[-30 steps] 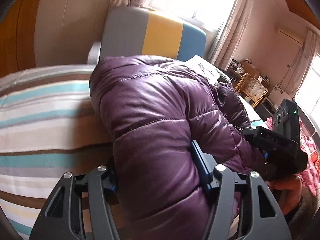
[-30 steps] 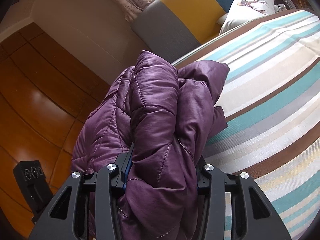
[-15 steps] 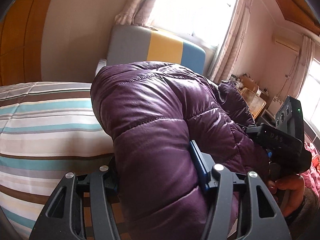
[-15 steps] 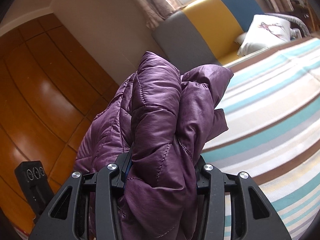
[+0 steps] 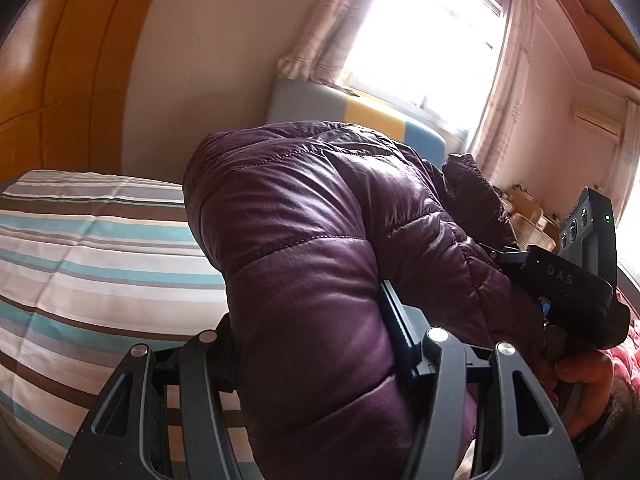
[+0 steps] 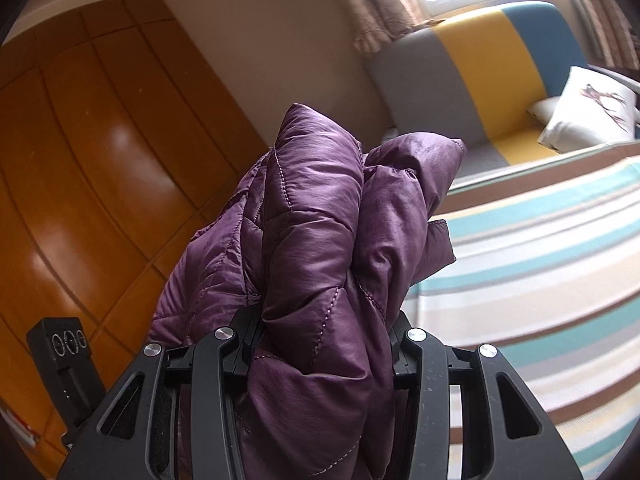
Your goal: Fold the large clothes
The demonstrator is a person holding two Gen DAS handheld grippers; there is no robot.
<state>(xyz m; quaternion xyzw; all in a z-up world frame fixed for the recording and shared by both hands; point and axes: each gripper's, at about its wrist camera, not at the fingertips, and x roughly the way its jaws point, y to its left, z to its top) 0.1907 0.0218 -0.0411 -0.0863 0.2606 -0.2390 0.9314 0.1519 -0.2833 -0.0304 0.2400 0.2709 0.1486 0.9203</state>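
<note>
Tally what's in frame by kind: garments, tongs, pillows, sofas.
Garments: 1, the purple quilted puffer jacket, clamped in both tongs
Tongs: 2, left tongs and right tongs
Pillows: 1, the white printed pillow
Sofas: 1, the grey, yellow and blue sofa
Total: 5

Jacket [image 5: 320,280] lower part: cut off by bottom edge in both views.
Left gripper [image 5: 316,344] left pad: hidden behind jacket folds.
Right gripper [image 6: 324,340] pads: mostly buried in quilted fabric.
Hand [image 5: 580,384]: partly covered by device, cut at right edge.
Window [image 5: 432,32]: overexposed, no detail.
Shelf clutter [image 5: 528,216]: too small to identify.
Bedspread [image 6: 540,260]: blurred.
</note>
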